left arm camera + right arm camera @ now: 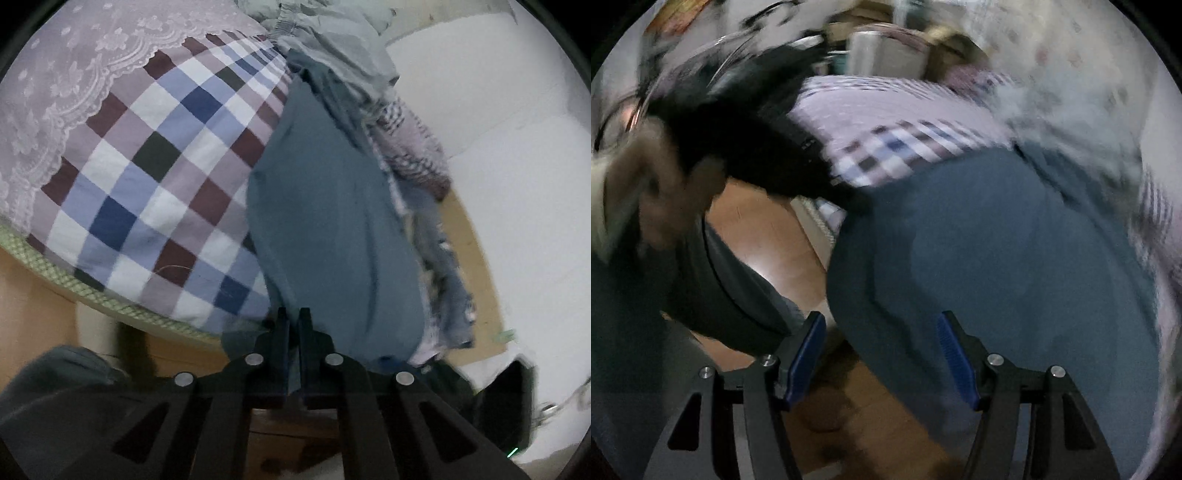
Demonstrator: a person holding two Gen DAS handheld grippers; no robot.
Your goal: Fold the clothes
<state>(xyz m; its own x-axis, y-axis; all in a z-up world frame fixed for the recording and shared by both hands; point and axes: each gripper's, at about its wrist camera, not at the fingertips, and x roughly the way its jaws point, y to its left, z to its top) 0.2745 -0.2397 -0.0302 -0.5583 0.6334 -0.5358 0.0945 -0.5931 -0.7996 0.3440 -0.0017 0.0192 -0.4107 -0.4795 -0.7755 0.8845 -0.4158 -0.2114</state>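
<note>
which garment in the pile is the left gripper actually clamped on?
The plain teal-grey garment, pinched in the left gripper. The striped pink-and-dark piece and pale grey one lie beyond it, ungripped.

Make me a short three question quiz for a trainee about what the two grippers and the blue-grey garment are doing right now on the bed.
1. True or false: the left gripper is shut on the blue-grey garment.
2. The right gripper is: A open, B shut on the garment, C out of view.
3. Fill in: the garment hangs over the edge of a bed covered by a ____ sheet.

Key: 1 true, its fingers are closed with cloth pinched between them. 2 A, its blue pads stand wide apart with the garment just ahead. 3 checked.
</note>
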